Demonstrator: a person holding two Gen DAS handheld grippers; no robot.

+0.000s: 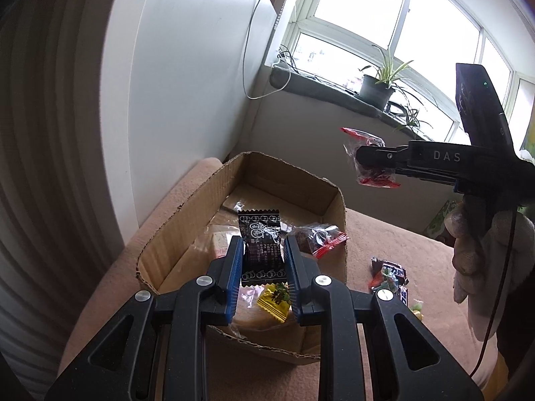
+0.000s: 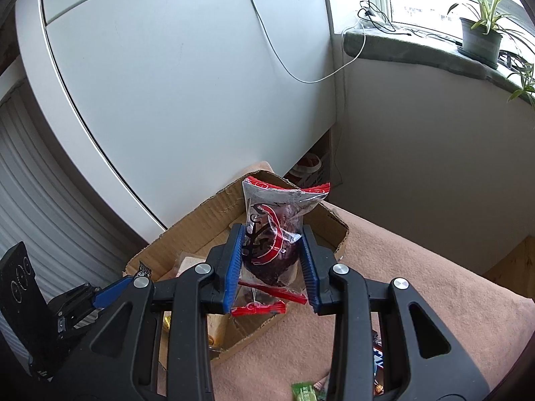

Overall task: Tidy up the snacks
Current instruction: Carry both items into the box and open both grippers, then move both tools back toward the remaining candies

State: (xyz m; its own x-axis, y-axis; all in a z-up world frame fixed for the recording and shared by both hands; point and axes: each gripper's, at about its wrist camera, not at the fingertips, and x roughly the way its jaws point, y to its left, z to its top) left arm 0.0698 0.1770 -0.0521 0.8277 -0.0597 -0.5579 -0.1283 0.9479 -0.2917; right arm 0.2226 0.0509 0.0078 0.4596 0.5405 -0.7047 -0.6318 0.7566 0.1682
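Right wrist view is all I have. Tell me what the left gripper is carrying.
Observer: The left gripper is shut on a black packet with white print, above the cardboard box.
Operator: Say what lies in the box beneath it.
Observer: A yellow candy, nearly hidden from you.
Operator: Report what is outside the box.
Observer: A small pile of wrappers on the tan blanket, right of the box.
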